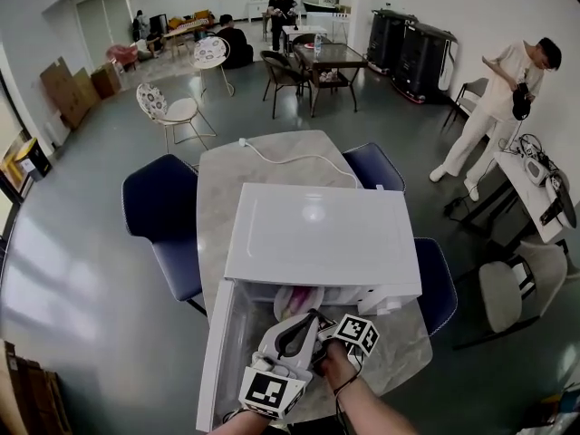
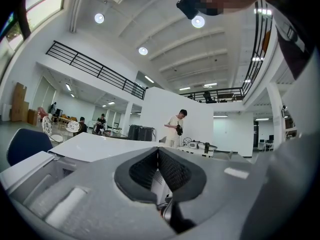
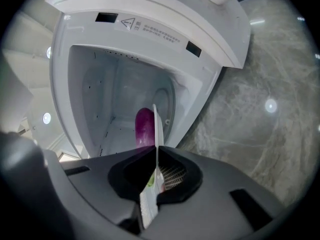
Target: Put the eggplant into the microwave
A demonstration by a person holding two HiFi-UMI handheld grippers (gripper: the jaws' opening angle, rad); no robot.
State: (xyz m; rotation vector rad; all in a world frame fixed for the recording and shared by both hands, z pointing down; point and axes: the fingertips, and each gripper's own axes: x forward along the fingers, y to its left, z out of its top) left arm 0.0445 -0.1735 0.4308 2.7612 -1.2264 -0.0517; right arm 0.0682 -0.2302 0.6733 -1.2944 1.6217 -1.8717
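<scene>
Roughly mid-insertion. My right gripper (image 3: pixel 156 150) was clamped on the near rim of a thin white plate (image 3: pixel 155 121), seen edge-on, with the purple eggplant (image 3: pixel 144 126) lying on it. Plate and eggplant were at the mouth of the microwave (image 3: pixel 150 19), whose door stood open. My left gripper (image 2: pixel 157 151) had its jaws together with nothing between them. It was just beside the right one, at the near end of the table (image 1: pixel 227 179). Judgement: the next move calls for carrying the plate farther in, kept level, setting it on the cavity floor, then letting go.
</scene>
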